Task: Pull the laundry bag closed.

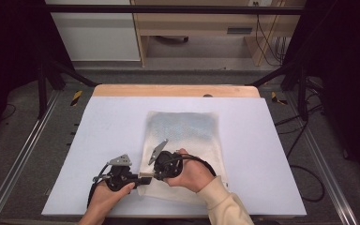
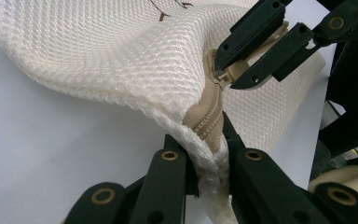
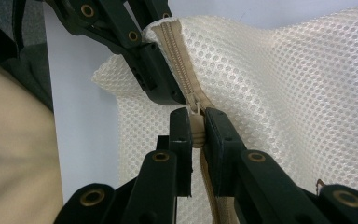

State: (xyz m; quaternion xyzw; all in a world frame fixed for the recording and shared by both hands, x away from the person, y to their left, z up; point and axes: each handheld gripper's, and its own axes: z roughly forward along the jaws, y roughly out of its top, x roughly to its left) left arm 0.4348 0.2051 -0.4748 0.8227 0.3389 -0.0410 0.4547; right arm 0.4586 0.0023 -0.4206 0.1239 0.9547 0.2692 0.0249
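Your left gripper point(image 2: 209, 154) is clamped on the corner of the mesh bag point(image 1: 183, 140) at the zipper point(image 2: 207, 119) end; your right gripper point(image 3: 196, 133) pinches the zipper pull point(image 3: 196, 126). The bag lies mid-table point(image 1: 112, 122), its near-left corner lifted at seven o'clock. Each gripper crowds the other there.

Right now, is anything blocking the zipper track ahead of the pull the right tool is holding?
Nothing visible on the track itself. The right tool pinches the zipper pull, and the left tool clamps the mesh bag edge at the zipper's end, right next to it.
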